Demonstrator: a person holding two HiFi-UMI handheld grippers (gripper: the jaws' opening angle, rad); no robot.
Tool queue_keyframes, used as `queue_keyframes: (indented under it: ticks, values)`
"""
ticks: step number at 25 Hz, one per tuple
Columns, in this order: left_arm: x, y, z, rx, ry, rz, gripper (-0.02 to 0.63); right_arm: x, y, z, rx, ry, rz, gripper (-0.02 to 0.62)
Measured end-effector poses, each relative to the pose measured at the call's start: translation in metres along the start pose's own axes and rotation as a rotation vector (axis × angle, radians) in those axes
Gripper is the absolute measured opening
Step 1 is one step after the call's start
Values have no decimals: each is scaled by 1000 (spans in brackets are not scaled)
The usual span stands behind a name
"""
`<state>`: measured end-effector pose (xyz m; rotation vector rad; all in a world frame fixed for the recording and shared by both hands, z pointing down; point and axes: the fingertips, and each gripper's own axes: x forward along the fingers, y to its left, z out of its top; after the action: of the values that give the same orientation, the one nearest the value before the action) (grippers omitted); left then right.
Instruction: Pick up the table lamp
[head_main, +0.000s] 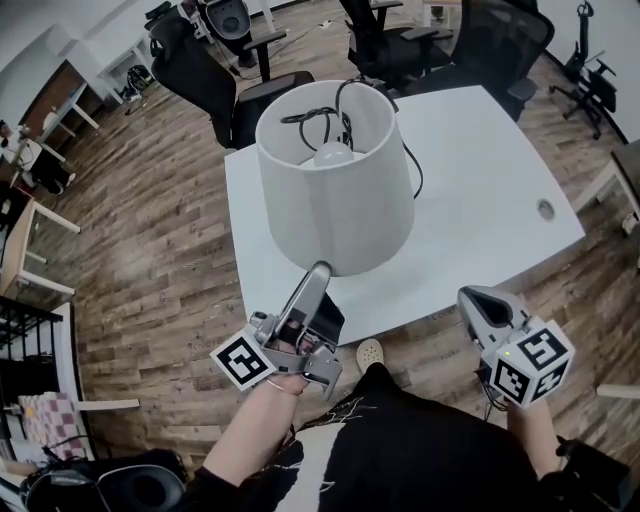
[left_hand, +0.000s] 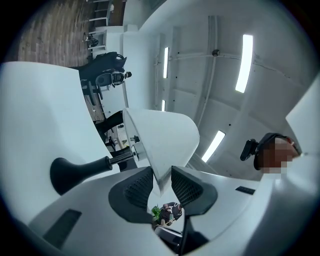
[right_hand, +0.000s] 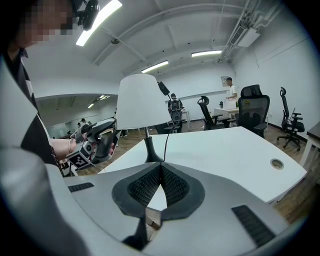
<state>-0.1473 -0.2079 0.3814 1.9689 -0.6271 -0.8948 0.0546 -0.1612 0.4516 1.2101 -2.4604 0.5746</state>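
Your left tongs (head_main: 318, 270) are clamped on the lamp (head_main: 335, 195), pinching the bottom rim of its white shade (left_hand: 165, 135) on the side nearest you. The lamp stands upright on the white bench (head_main: 480, 190), near the corner closest to your left hand, with its black cord (head_main: 415, 178) trailing off behind. Your right tongs (head_main: 478, 300) are squeezed together with nothing in them, hanging just off the bench's near edge.

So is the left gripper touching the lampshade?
Touching. The left gripper view shows the left gripper clamping the lampshade at its rim, jaws on both faces.
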Motion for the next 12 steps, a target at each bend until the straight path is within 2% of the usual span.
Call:
queue_keyframes:
  ticks: [4, 12]
  values:
    - [12, 0, 7, -10, -24, -9, 111, 3, -3, 7, 2, -10, -6, 12]
    - [43, 3, 23, -83, -67, -40, 67, 7, -20, 17, 22, -31, -24, 12]
